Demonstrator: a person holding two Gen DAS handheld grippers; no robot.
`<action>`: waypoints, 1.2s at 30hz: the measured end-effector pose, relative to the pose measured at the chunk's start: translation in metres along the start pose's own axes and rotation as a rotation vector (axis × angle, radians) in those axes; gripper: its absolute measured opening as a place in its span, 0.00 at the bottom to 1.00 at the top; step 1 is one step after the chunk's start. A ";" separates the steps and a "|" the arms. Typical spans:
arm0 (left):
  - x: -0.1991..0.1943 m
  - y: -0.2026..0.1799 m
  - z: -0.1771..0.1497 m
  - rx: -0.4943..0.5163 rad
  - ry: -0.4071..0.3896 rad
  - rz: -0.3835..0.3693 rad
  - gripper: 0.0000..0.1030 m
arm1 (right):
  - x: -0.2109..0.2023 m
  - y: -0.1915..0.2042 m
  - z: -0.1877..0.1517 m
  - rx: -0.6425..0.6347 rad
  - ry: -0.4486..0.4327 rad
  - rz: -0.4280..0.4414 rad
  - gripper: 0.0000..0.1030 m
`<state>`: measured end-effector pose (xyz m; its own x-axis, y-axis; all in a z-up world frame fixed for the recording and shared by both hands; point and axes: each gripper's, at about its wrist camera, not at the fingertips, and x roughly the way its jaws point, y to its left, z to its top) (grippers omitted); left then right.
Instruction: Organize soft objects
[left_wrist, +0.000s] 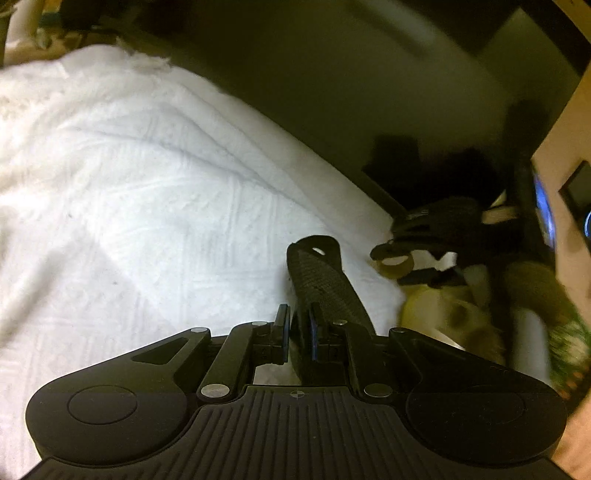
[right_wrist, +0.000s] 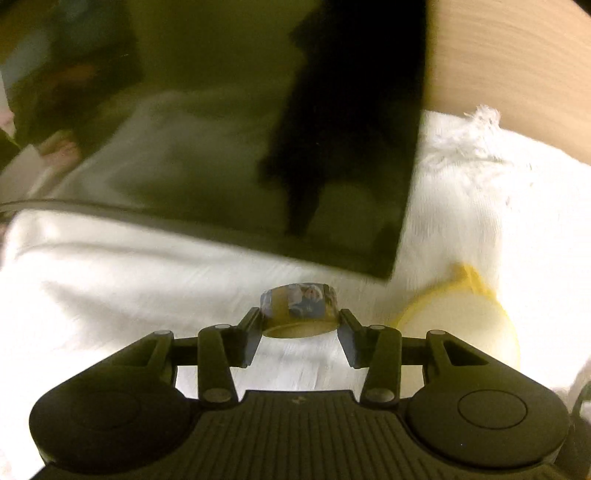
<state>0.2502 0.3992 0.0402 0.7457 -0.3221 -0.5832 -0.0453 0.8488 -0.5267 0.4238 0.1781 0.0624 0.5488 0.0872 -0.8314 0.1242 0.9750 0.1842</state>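
My left gripper (left_wrist: 298, 334) is shut on a black knitted strap-like cloth (left_wrist: 323, 280) that sticks forward above a white bedspread (left_wrist: 140, 177). The right gripper (left_wrist: 406, 243) shows at the right of the left wrist view, holding a tape roll (left_wrist: 395, 266). In the right wrist view my right gripper (right_wrist: 300, 325) is shut on that patterned tape roll (right_wrist: 300, 308) above the white bedspread (right_wrist: 110, 280). A round cream cushion with yellow edging (right_wrist: 461, 317) lies just right of it.
A dark flat panel (right_wrist: 258, 147) leans across the bed ahead of the right gripper. A wooden headboard (right_wrist: 509, 66) stands at the back right. Plush and patterned soft items (left_wrist: 480, 314) are piled at the bed's right edge. A fluffy white blanket (left_wrist: 44, 96) lies far left.
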 end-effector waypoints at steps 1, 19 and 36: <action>0.000 -0.001 0.000 0.003 -0.002 -0.004 0.12 | -0.011 -0.001 -0.003 -0.015 0.010 0.032 0.43; -0.046 -0.098 0.047 0.004 -0.121 -0.231 0.12 | -0.258 -0.141 -0.020 -0.290 -0.303 0.170 0.43; 0.037 -0.379 -0.067 0.334 0.192 -0.499 0.13 | -0.282 -0.358 -0.084 -0.138 -0.332 -0.092 0.43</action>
<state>0.2506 0.0374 0.1769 0.4893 -0.7563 -0.4342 0.5103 0.6521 -0.5607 0.1557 -0.1782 0.1868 0.7816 -0.0508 -0.6217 0.0851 0.9960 0.0256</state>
